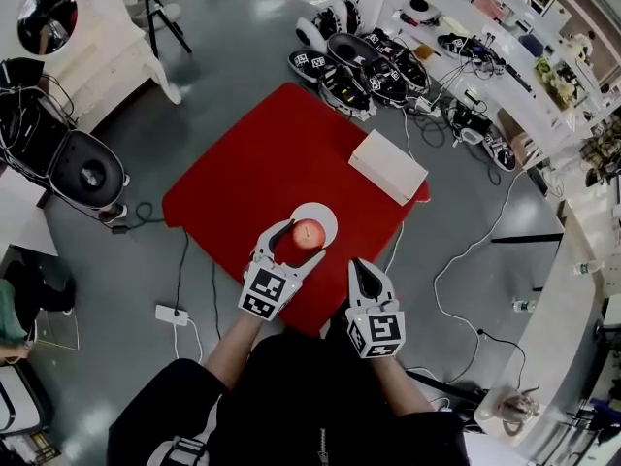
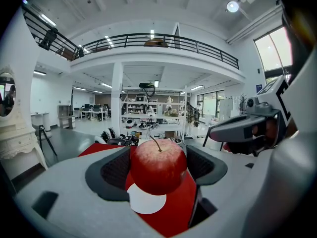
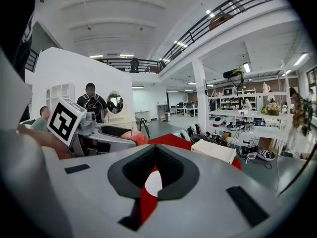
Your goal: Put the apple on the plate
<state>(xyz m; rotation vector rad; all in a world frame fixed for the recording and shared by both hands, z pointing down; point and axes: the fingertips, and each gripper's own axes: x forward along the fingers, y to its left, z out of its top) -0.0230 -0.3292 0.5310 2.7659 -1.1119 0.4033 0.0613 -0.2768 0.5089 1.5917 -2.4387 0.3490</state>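
Apple [image 1: 309, 232] sits pinched between my left gripper's [image 1: 302, 240] jaws, over the white plate [image 1: 326, 214], seemingly not yet touching it; lowering and release are left to do. My right gripper [image 1: 369, 272] hangs beside, jaws nearly together, empty. Red table [image 1: 257, 168], white box [image 1: 386, 165] at its far edge, cluttered workshop around.

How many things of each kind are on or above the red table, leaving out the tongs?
Apple: 1
Plate: 1
White box: 1
Total: 3
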